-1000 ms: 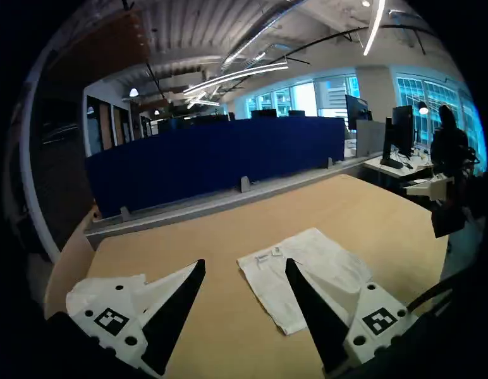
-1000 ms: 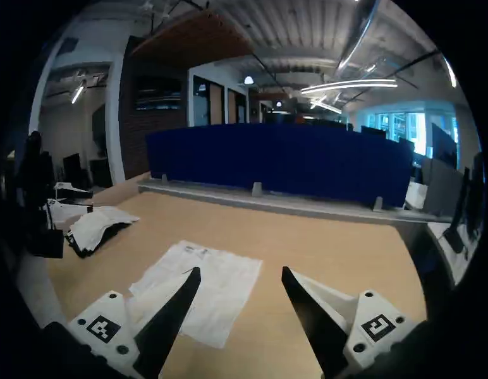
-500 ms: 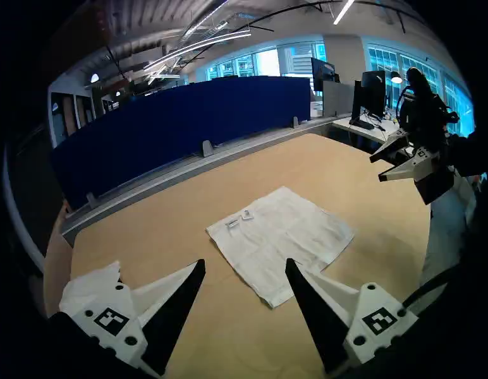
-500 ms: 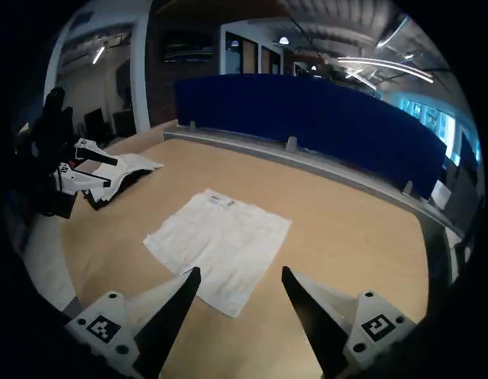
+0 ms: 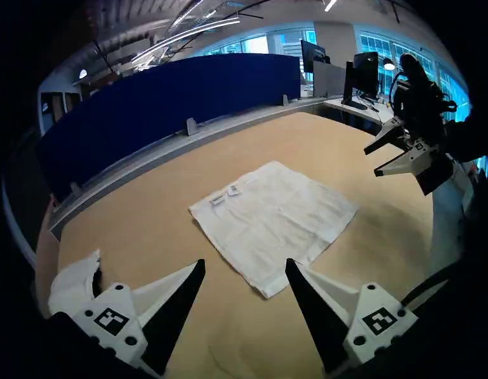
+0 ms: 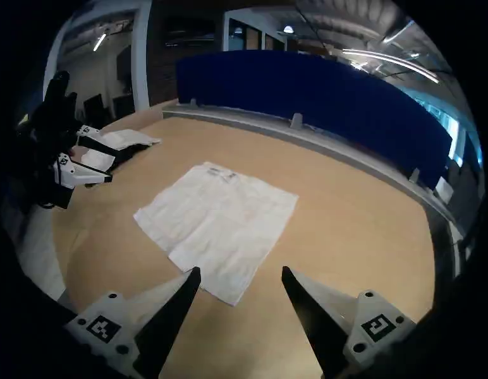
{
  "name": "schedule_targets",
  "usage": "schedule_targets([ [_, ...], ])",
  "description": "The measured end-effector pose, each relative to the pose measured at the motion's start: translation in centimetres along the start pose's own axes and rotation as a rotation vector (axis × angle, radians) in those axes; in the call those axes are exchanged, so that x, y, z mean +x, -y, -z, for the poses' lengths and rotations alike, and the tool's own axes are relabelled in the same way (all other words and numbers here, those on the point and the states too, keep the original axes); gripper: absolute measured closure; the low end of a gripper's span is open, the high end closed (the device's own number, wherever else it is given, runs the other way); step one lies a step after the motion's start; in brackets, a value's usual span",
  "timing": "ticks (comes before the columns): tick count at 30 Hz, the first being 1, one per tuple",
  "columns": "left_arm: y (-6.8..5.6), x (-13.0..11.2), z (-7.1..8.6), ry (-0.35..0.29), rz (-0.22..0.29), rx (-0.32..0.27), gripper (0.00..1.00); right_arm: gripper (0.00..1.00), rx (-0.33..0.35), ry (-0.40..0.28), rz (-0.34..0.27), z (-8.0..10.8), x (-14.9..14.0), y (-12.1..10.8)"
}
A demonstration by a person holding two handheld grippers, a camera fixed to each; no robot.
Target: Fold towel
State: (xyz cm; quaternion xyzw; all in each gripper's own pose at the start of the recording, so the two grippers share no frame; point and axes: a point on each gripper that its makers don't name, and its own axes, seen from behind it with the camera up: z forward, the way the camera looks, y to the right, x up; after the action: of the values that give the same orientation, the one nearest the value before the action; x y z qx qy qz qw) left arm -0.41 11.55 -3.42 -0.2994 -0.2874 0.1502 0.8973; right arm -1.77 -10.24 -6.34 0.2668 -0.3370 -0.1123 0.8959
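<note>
On the pale wooden worktop (image 5: 149, 221) in the left gripper view, a white towel (image 5: 272, 218) lies spread flat and unfolded, set at an angle like a diamond. Two small tags (image 5: 225, 194) sit at its far-left edge. The left gripper (image 5: 244, 261) hovers over the near side of the worktop with its jaws spread wide and holding nothing; the towel's nearest corner lies between their tips. A bit of white cloth (image 5: 70, 284) shows at the near left, beside the left jaw. At the far right the right gripper (image 5: 370, 163) is held in the air off the worktop's edge, its jaws apart. A blue partition (image 5: 168, 95) runs along the far side of the worktop.

From the right gripper view, the towel (image 6: 219, 218) lies at the middle of the worktop (image 6: 351, 252), with its near corner just ahead of the right gripper (image 6: 241, 270), whose jaws are spread and empty. At the far left the left gripper (image 6: 112, 165) hangs with its jaws parted. Behind it lies what may be a small pile of white cloth (image 6: 127, 138), resting on something dark. The blue partition (image 6: 320, 88) lines the far edge.
</note>
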Motion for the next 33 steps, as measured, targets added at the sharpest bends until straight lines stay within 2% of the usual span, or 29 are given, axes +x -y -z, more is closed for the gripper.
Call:
schedule_targets([
  [9,-1.7,-4.4,-3.5,0.081,-0.029,-0.055,0.06,0.00,0.010,0.046,-0.024,-3.3,-3.2,0.3],
  [17,-2.4,-7.4,-5.9,0.148,-0.023,-0.075,0.06,0.00,0.016,0.092,-0.042,-5.3,-5.8,0.3],
  [27,-3.0,-8.3,-7.1,0.176,-0.015,-0.088,0.06,0.03,0.013,0.124,-0.048,-6.3,-7.4,0.0],
  [33,-3.1,-8.9,-7.3,0.192,-0.003,-0.087,0.08,0.12,0.019,0.131,-0.045,-6.6,-7.5,0.1],
])
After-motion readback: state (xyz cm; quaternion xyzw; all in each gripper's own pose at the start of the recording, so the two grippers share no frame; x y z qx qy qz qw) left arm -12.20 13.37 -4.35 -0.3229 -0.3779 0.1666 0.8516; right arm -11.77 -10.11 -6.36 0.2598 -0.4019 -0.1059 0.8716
